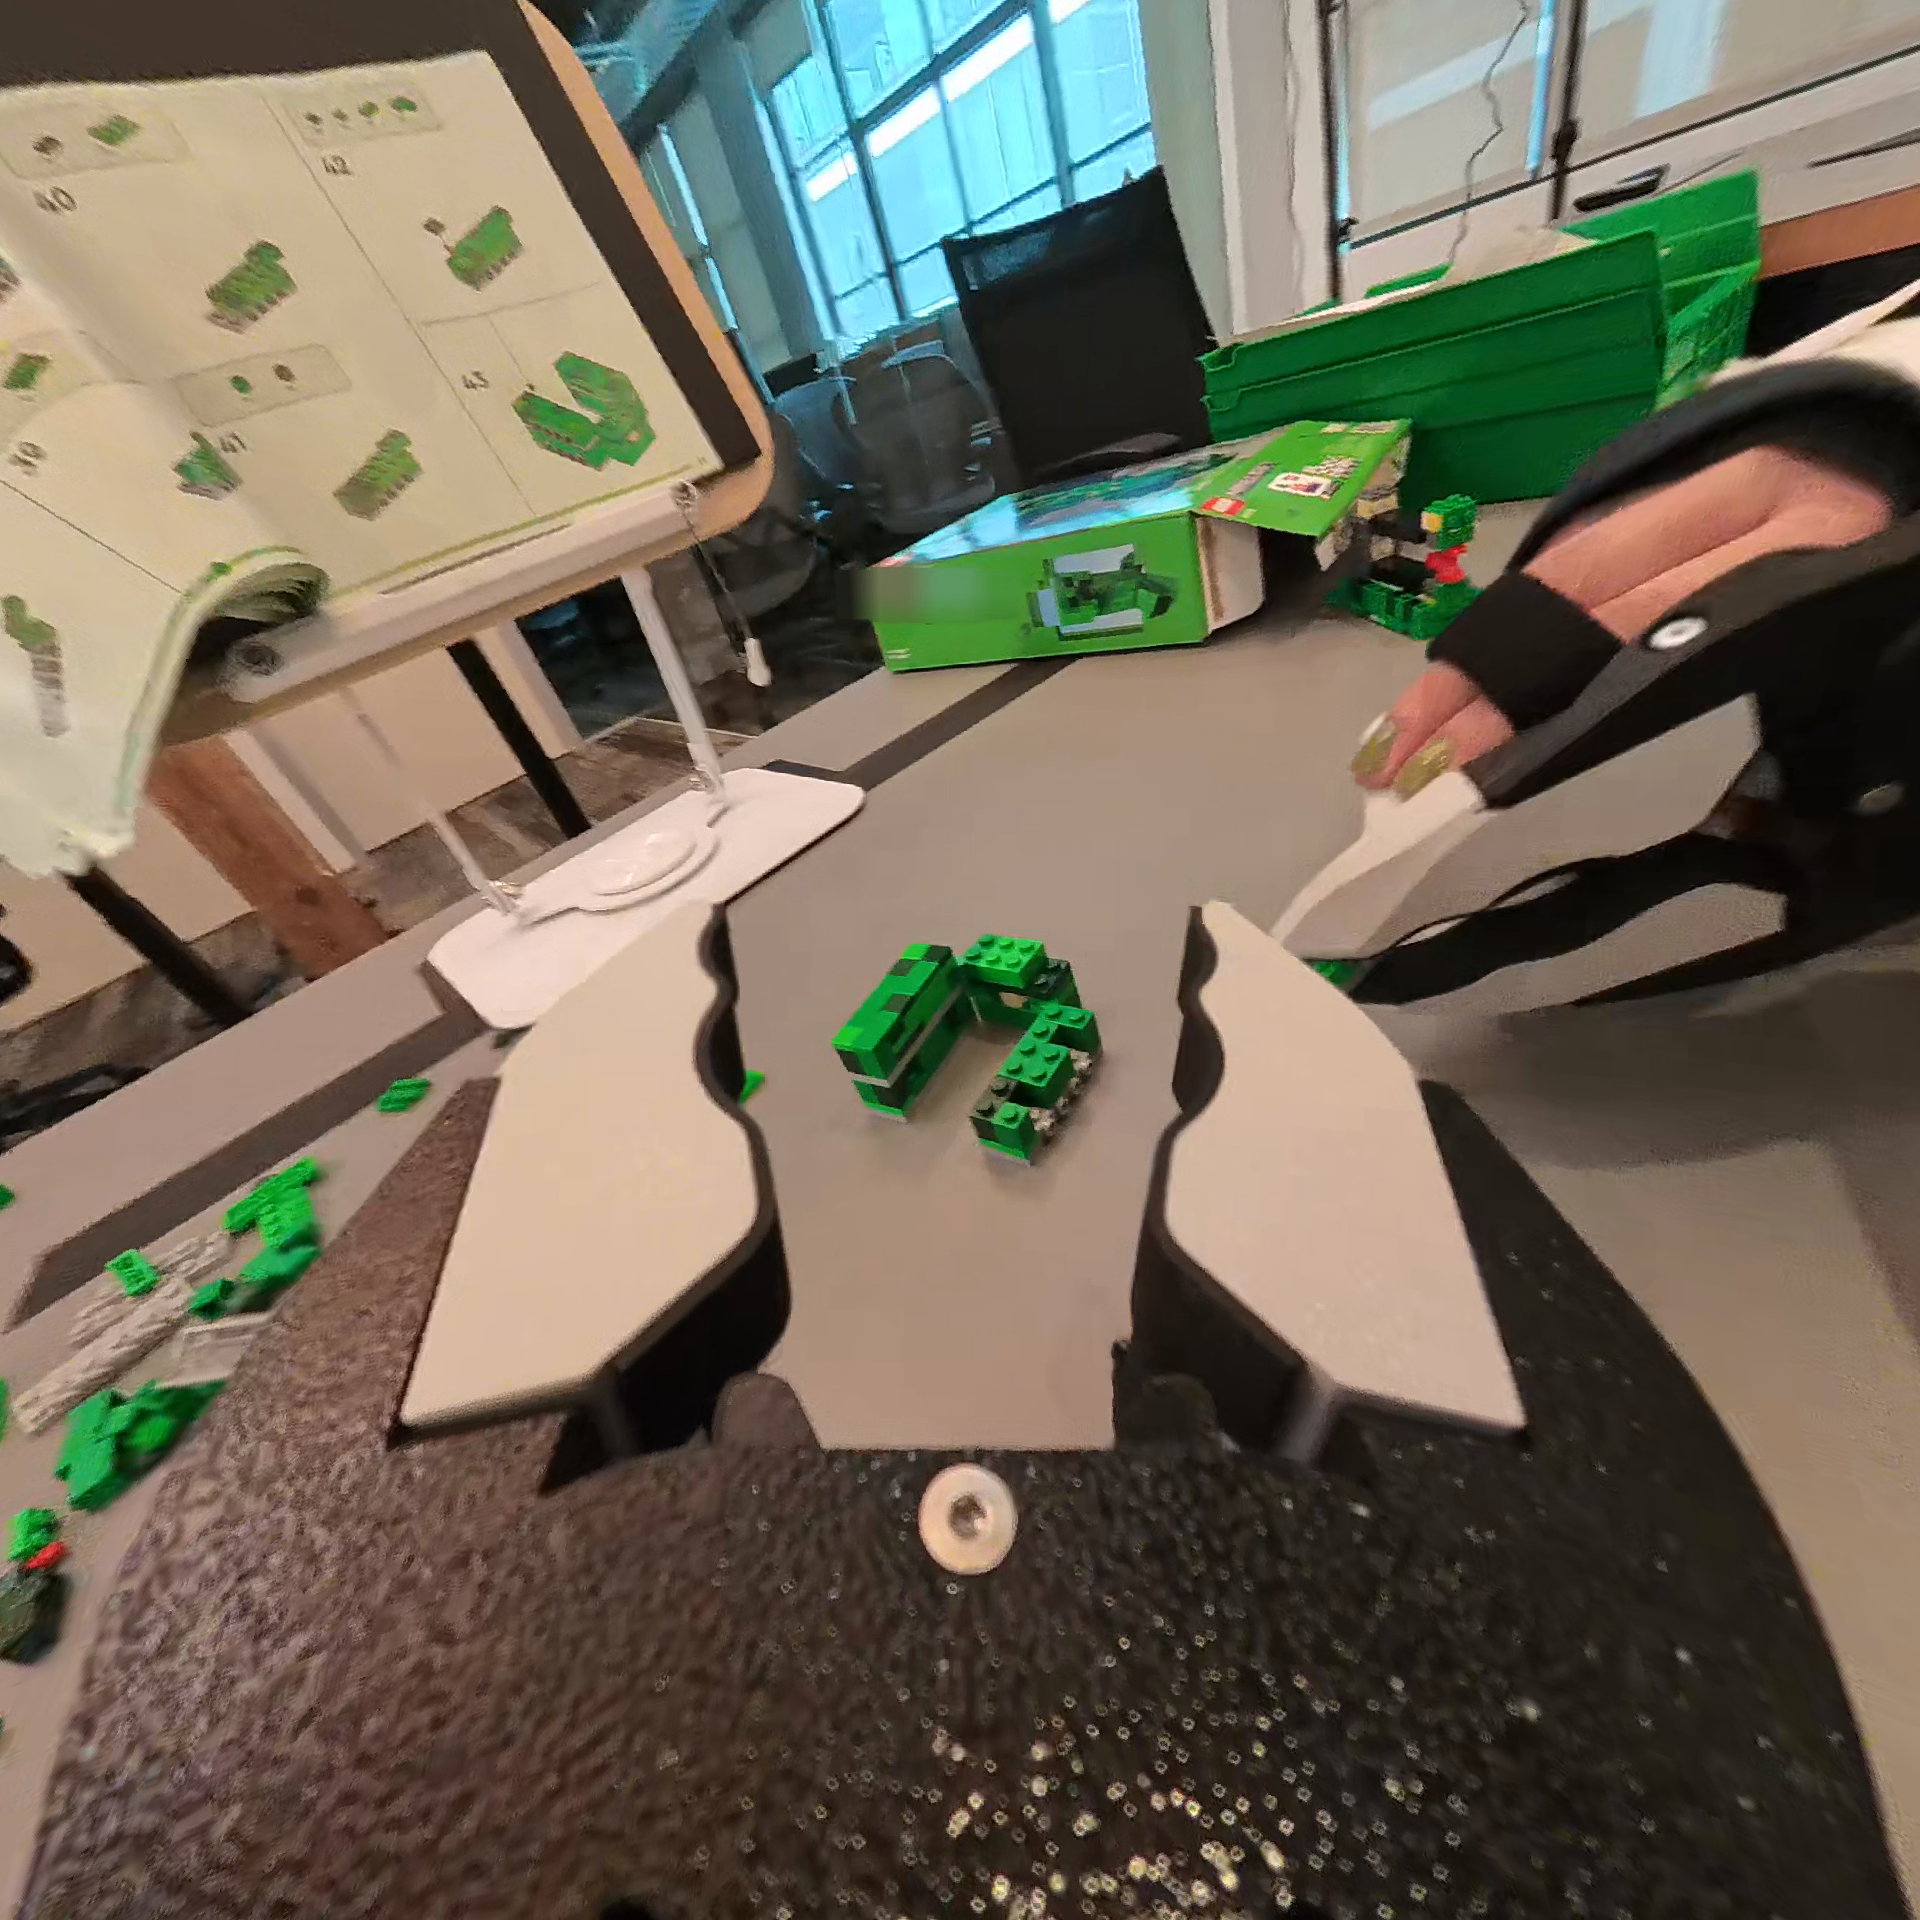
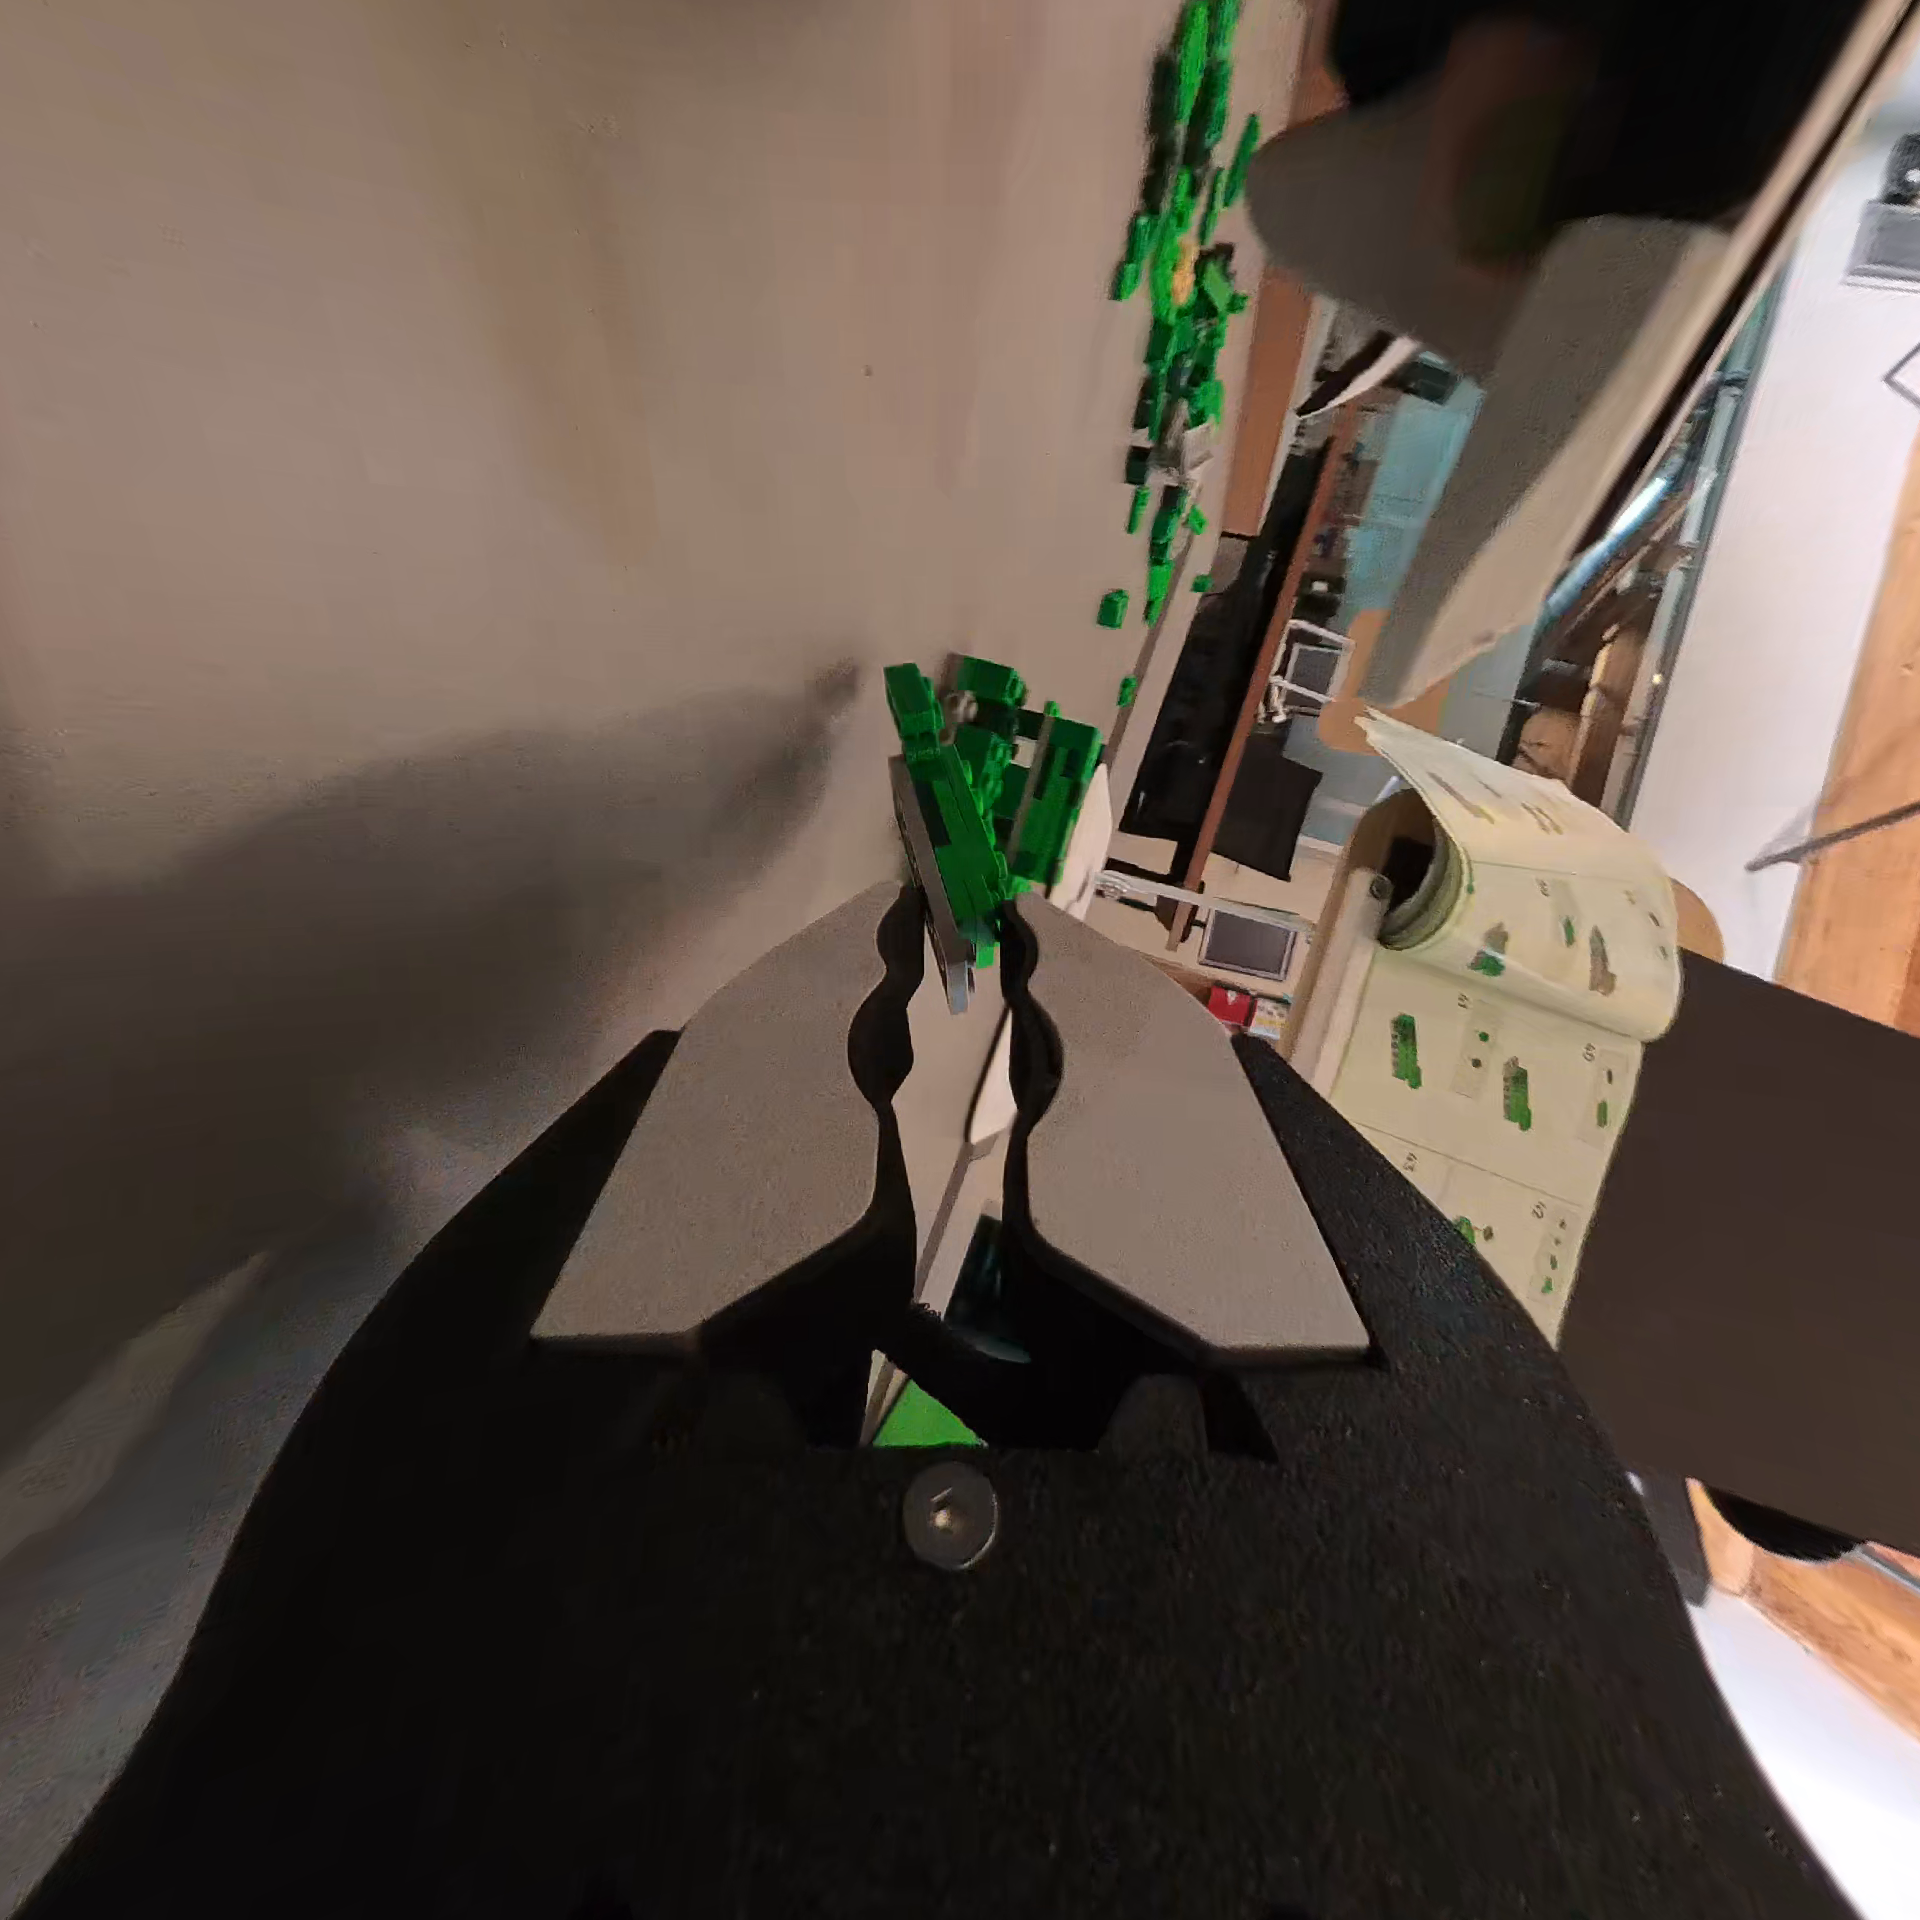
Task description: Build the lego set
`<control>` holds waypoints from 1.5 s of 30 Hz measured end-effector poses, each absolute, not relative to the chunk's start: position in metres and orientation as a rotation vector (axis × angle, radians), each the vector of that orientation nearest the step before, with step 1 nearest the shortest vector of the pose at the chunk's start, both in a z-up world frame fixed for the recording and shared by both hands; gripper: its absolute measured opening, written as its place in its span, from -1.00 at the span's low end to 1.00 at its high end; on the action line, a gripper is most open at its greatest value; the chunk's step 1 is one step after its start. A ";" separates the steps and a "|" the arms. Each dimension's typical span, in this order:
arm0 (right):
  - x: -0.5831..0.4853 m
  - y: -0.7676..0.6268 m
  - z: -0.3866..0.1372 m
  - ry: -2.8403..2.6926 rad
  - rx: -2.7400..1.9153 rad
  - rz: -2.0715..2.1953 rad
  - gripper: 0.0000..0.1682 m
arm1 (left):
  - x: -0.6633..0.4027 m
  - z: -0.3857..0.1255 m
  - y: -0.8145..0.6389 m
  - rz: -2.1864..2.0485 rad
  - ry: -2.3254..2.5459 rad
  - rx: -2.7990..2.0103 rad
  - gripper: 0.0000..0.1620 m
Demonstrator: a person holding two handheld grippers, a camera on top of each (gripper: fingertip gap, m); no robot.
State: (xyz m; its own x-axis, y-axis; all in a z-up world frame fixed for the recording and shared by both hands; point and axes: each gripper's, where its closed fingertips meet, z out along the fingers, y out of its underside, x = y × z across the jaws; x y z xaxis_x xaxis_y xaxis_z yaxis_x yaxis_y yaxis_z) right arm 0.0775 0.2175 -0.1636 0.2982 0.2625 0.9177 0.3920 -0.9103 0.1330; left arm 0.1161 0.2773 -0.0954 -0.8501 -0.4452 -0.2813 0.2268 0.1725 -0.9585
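Note:
A U-shaped green lego assembly [image 1: 966,1039] lies on the grey table [image 1: 1143,790]. My left gripper [image 1: 961,925] is open and empty, its fingers standing to either side of the assembly, just short of it. My right gripper [image 2: 961,904] is shut on a small green and grey lego piece [image 2: 951,914], held by its end near the table. More green bricks [image 2: 1049,790] show right beyond the piece; I cannot tell whether they touch it. In the left wrist view the right gripper [image 1: 1320,935], held by a hand, sits right of the assembly and apart from it.
An open instruction booklet [image 1: 312,312] rests on a stand with a white base [image 1: 644,883] at the back left. Loose green bricks [image 1: 208,1299] lie at the left. A green lego box [image 1: 1060,592], a small built model [image 1: 1423,582] and green bins [image 1: 1455,353] stand farther back.

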 end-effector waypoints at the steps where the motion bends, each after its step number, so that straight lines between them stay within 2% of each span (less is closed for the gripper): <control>1: 0.078 0.217 -0.166 -0.633 -2.459 -1.674 -0.84 | 0.115 -0.095 0.278 -1.756 1.959 -0.224 0.00; 3: 0.078 0.214 -0.172 -0.658 -2.512 -1.633 -0.80 | 0.119 -0.095 0.280 -1.788 1.963 -0.283 0.03; 5: 0.076 0.210 -0.181 -0.647 -2.583 -1.558 -0.65 | 0.126 -0.097 0.285 -1.786 1.971 -0.343 0.09; 7: 0.072 0.209 -0.182 -0.625 -2.593 -1.508 -0.64 | 0.129 -0.098 0.287 -1.800 1.981 -0.389 0.12; 10: 0.061 0.204 -0.178 -0.403 -2.629 -1.302 -0.52 | 0.133 -0.099 0.290 -1.781 1.990 -0.426 0.13; 12: 0.048 0.202 -0.176 -0.124 -2.576 -1.021 -0.42 | 0.134 -0.100 0.294 -1.737 1.988 -0.438 0.13; 13: 0.040 0.203 -0.174 0.028 -2.509 -0.837 -0.50 | 0.135 -0.101 0.296 -1.702 1.983 -0.453 0.13; 16: 0.038 0.203 -0.159 0.367 -2.227 -0.436 -0.52 | 0.128 -0.105 0.299 -1.613 2.005 -0.534 0.13; 21: 0.047 0.201 -0.177 0.567 -2.142 -0.037 -0.35 | 0.084 -0.102 0.294 -1.693 2.046 -0.701 0.16; 23: 0.052 0.203 -0.184 0.599 -2.161 -0.013 -0.29 | 0.068 -0.113 0.289 -1.709 2.120 -0.791 0.22; 25: 0.055 0.203 -0.186 0.616 -2.175 -0.024 -0.30 | 0.056 -0.126 0.288 -1.663 2.174 -0.840 0.22; 31: 0.018 0.234 -0.180 0.444 -2.173 0.172 -0.42 | 0.023 -0.162 0.288 -1.405 2.318 -0.847 0.12; 34: 0.020 0.242 -0.160 0.380 -2.070 0.058 -0.46 | 0.015 -0.170 0.285 -1.296 2.361 -0.838 0.03; 36: 0.047 0.233 -0.135 0.451 -1.877 -0.146 -0.61 | 0.020 -0.174 0.286 -1.216 2.356 -0.823 -0.14; 38: 0.072 0.211 -0.116 0.521 -1.703 -0.415 -0.54 | 0.032 -0.176 0.288 -1.132 2.322 -0.797 -0.14; 41: 0.091 0.172 -0.099 0.595 -1.534 -0.798 -0.46 | 0.041 -0.181 0.276 -1.148 2.363 -0.786 -0.25; 45: 0.093 0.139 -0.082 0.657 -1.385 -1.066 -0.47 | 0.056 -0.194 0.257 -1.080 2.428 -0.736 -0.40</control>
State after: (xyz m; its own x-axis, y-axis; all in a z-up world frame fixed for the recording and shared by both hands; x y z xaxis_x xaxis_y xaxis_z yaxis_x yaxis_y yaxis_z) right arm 0.0927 0.1389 -0.0819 0.4188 -0.8833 0.2107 0.2090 -0.1321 -0.9690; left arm 0.0563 0.2574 -0.1937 -0.7896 -0.5999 -0.1287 -0.3061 0.5670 -0.7648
